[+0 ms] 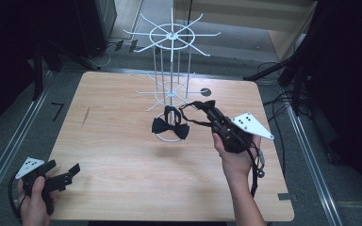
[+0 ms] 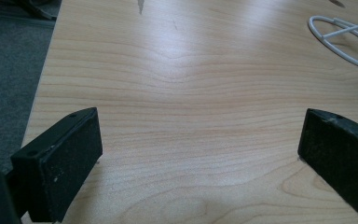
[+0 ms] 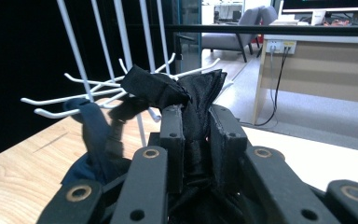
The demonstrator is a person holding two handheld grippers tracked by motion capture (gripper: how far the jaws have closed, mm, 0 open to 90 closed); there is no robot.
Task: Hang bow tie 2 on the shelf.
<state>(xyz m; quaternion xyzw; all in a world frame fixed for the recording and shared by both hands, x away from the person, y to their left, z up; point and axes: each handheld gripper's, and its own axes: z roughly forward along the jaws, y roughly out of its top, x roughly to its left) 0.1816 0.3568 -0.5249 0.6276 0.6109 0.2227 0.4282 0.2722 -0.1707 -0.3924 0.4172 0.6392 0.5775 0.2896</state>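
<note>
Two tools: right tool (image 1: 210, 109) clamps a black bow tie (image 3: 191, 100) beside the white rack (image 1: 171, 56), likely hanging it on a hook next; left tool (image 1: 65, 170) rests apart at the bench's (image 1: 122, 155) near-left corner.

Free room and obstructions, light wooden tabletop (image 1: 122, 155)

Left and near portions of the tabletop lie bare and open to passage; the left gripper (image 1: 65, 173) rests at the near left corner, jaws spread wide over bare wood. The tall white wire rack with radiating hooks (image 1: 171, 61) stands at centre-back, its ring base holding a black fabric bow tie (image 1: 170, 127). The right gripper (image 1: 210, 112), clamped on a second black bow tie (image 3: 191, 100), crowds the lower hooks (image 3: 65, 105).
</note>
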